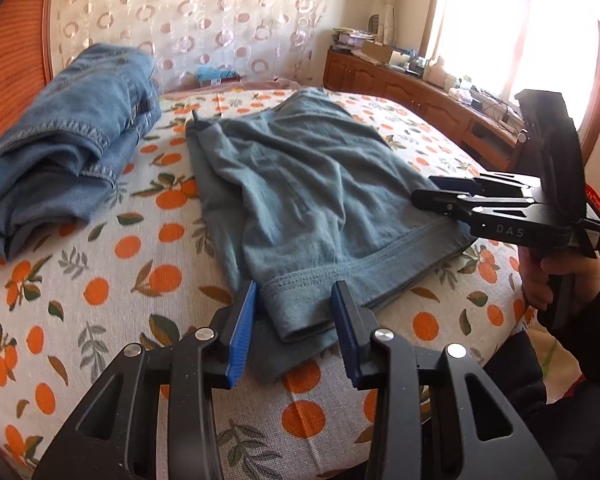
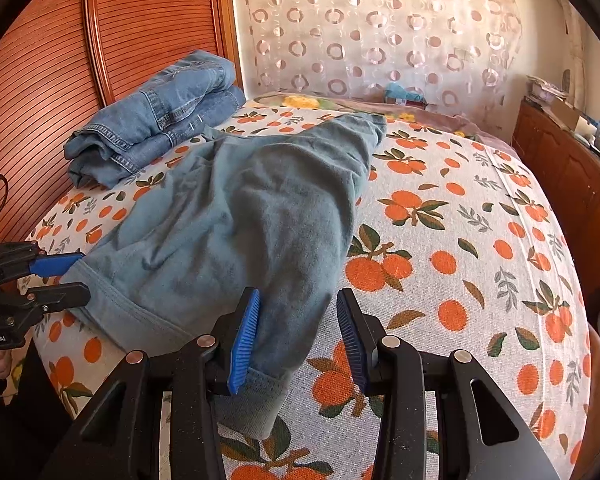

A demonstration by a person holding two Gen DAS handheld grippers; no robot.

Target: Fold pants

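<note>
Grey-green pants lie folded lengthwise on the orange-print bed, hems toward me; they also show in the right wrist view. My left gripper is open, its blue pads on either side of the near hem corner. My right gripper is open over the other hem corner, cloth between its pads. Each gripper shows in the other's view: the right gripper at the pants' right edge, the left gripper at the hem's left end.
Folded blue jeans sit at the left by the wooden headboard. A patterned curtain hangs behind the bed. A wooden cabinet with clutter runs along the right under a bright window.
</note>
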